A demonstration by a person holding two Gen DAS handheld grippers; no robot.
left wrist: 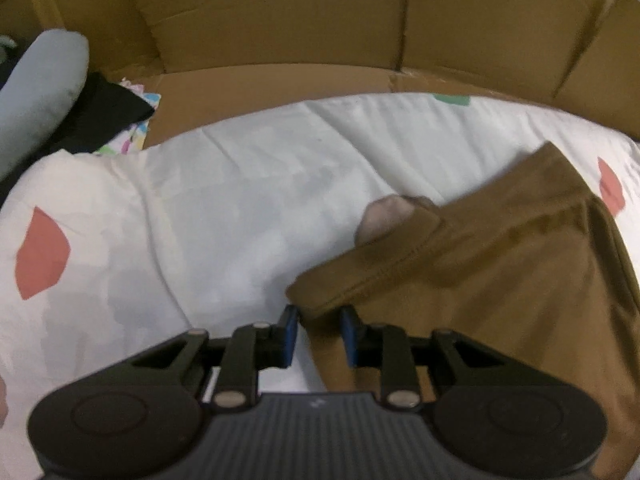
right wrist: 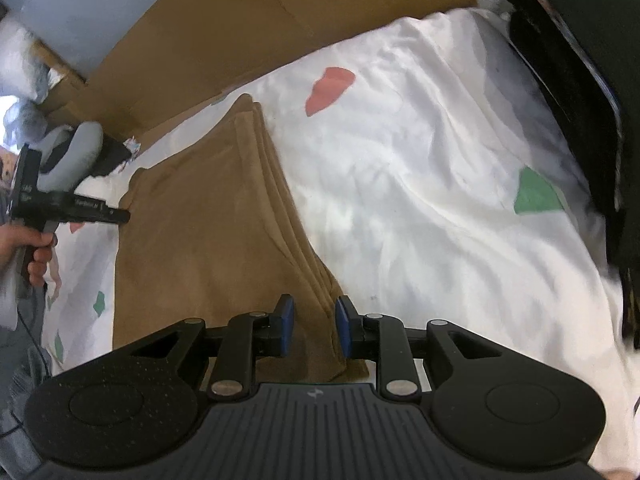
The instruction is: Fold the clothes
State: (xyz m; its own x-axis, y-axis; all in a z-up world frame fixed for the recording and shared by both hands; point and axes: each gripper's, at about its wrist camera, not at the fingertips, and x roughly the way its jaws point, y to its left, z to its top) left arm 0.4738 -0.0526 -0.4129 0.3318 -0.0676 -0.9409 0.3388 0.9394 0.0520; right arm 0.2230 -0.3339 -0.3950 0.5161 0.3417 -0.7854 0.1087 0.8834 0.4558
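A brown garment (left wrist: 480, 272) lies folded on a white bedsheet (left wrist: 200, 220) with coloured patches. A pale inner flap (left wrist: 384, 216) pokes out at its folded edge. My left gripper (left wrist: 319, 334) is open, with the garment's hemmed corner between its blue pads. In the right wrist view the garment (right wrist: 208, 224) lies in stacked layers. My right gripper (right wrist: 315, 328) is open over its near right corner, the layered edge between the pads. The left gripper (right wrist: 124, 216) shows at the garment's far left edge, held by a hand.
Cardboard panels (left wrist: 300, 20) stand along the far side of the bed. A grey pillow (left wrist: 36, 92) and dark cloth (left wrist: 104, 108) lie at the far left. A dark object (right wrist: 580, 80) lies along the right edge of the sheet (right wrist: 440, 160).
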